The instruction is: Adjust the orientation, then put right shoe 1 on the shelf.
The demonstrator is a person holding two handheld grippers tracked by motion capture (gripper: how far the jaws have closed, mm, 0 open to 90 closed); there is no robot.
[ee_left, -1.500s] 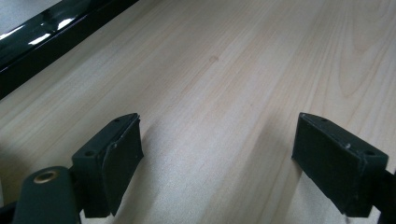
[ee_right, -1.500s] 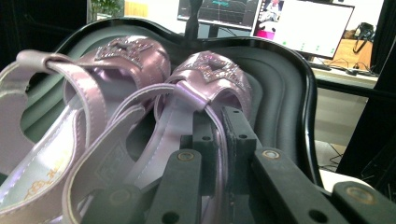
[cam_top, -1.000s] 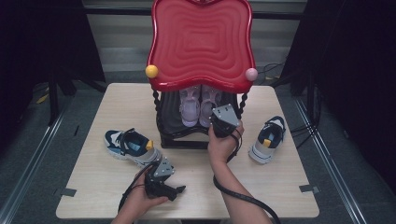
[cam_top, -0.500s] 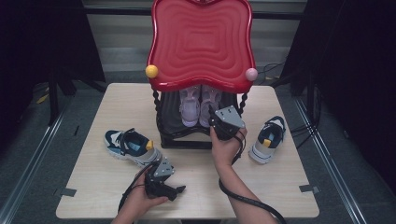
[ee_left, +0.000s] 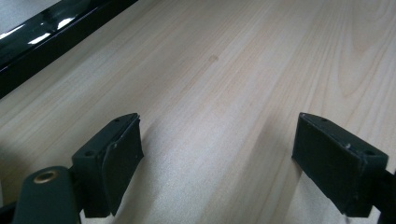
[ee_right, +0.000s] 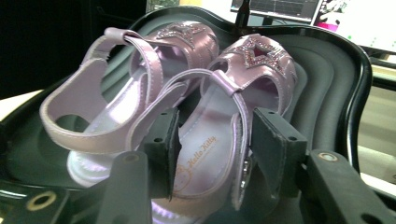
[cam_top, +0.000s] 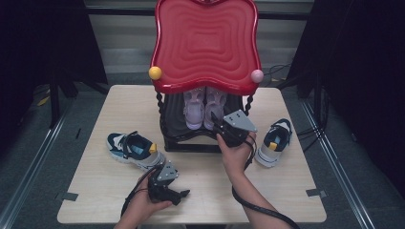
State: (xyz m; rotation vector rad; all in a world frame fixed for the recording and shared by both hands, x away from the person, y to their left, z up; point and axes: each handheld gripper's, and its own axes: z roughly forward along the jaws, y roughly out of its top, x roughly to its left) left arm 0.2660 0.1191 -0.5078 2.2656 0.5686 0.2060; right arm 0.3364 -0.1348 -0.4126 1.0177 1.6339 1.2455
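A pair of lilac sandals (cam_top: 204, 106) stands side by side on the black lower shelf (cam_top: 191, 142) of a rack under a red wavy top (cam_top: 205, 43). My right gripper (cam_top: 218, 125) reaches in at the shelf's front. In the right gripper view its jaws (ee_right: 215, 135) straddle the heel of the right-hand sandal (ee_right: 210, 158). They have just been opening, and the pads stand a little off the heel strap. The other sandal (ee_right: 116, 107) lies to its left. My left gripper (cam_top: 184, 194) rests low near the table's front edge, open (ee_left: 217, 154) over bare wood.
A blue, white and yellow sneaker (cam_top: 136, 150) lies on the table (cam_top: 200, 191) left of the rack, and its mate (cam_top: 273, 142) lies to the right. The rack's black twisted posts (cam_top: 161, 112) flank the shelf opening. Cables trail from both grippers toward the front edge.
The right gripper has eased slightly back and to the right at the shelf front. The sandals stay on the shelf. The left gripper has not moved.
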